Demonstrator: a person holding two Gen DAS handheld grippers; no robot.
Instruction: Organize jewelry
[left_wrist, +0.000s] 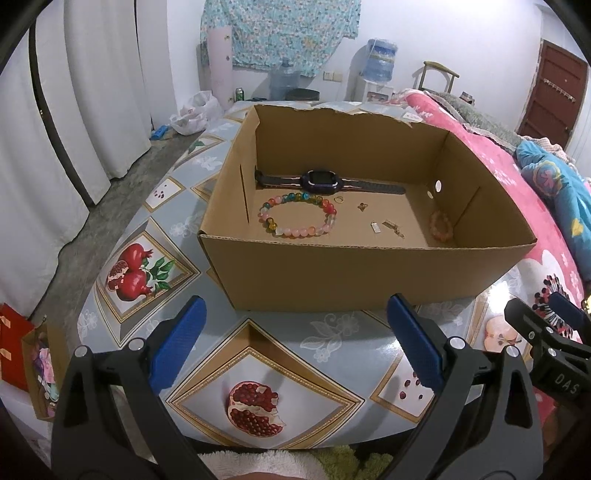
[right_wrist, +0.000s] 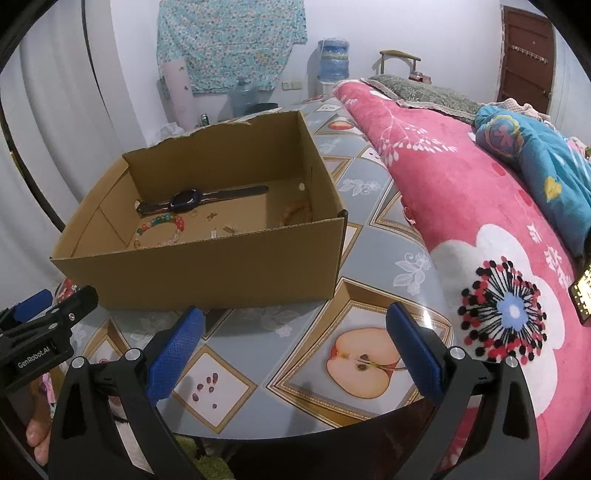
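An open cardboard box (left_wrist: 332, 273) (right_wrist: 207, 269) stands on the table. Inside lie a dark watch (left_wrist: 321, 181) (right_wrist: 184, 200) along the back, a multicolour bead bracelet (left_wrist: 299, 218) (right_wrist: 162, 229) at the left, an orange bead bracelet (left_wrist: 440, 226) (right_wrist: 291, 212) in the right corner, a small ring (left_wrist: 338, 199) and small metal pieces (left_wrist: 386, 225). My left gripper (left_wrist: 295, 325) is open and empty in front of the box. My right gripper (right_wrist: 295, 325) is open and empty, at the box's near right corner.
The table has a fruit-pattern cloth (left_wrist: 258, 369) (right_wrist: 369, 258). A pink blanket (right_wrist: 480, 221) lies to the right, with a dark patterned object (right_wrist: 583, 295) at its right edge. A red bag and small carton (left_wrist: 33, 365) sit low at the left.
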